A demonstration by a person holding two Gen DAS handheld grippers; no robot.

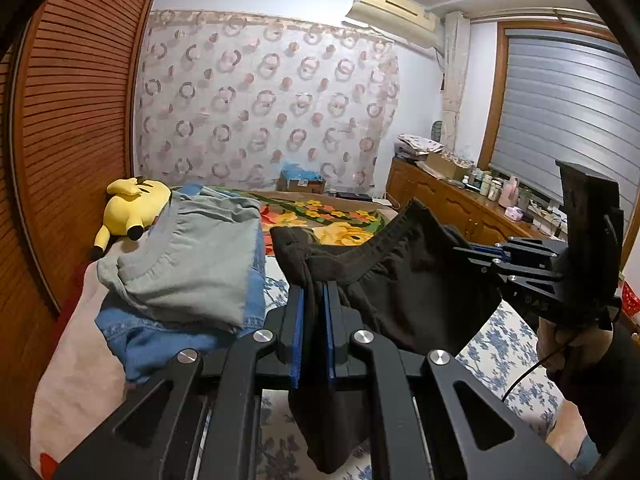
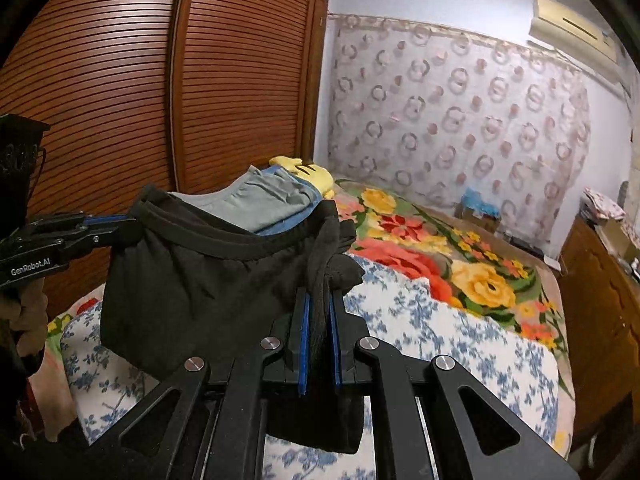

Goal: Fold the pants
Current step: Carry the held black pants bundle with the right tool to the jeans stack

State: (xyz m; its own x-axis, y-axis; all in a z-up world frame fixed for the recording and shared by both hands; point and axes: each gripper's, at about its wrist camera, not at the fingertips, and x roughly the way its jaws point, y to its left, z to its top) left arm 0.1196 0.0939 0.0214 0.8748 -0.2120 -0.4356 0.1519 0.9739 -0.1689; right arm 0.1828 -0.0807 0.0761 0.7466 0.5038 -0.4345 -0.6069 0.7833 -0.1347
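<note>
A pair of black pants (image 1: 404, 292) hangs stretched by its elastic waistband between my two grippers, above the bed. In the left wrist view my left gripper (image 1: 314, 286) is shut on one end of the waistband, with cloth bunched between its blue pads. My right gripper (image 1: 464, 250) holds the other end, at the right. In the right wrist view my right gripper (image 2: 319, 294) is shut on black cloth, and the pants (image 2: 192, 280) sag towards my left gripper (image 2: 132, 222) at the far left. The legs drop out of sight below the fingers.
A folded grey garment lies on blue jeans (image 1: 188, 268) at the bed's left, with a yellow plush toy (image 1: 132, 204) behind it. Below are a blue-and-white floral sheet (image 2: 440, 320) and a bright flowered blanket (image 2: 420, 248). Slatted wooden wardrobe doors (image 2: 120, 80) stand left, a cluttered dresser (image 1: 444, 196) right.
</note>
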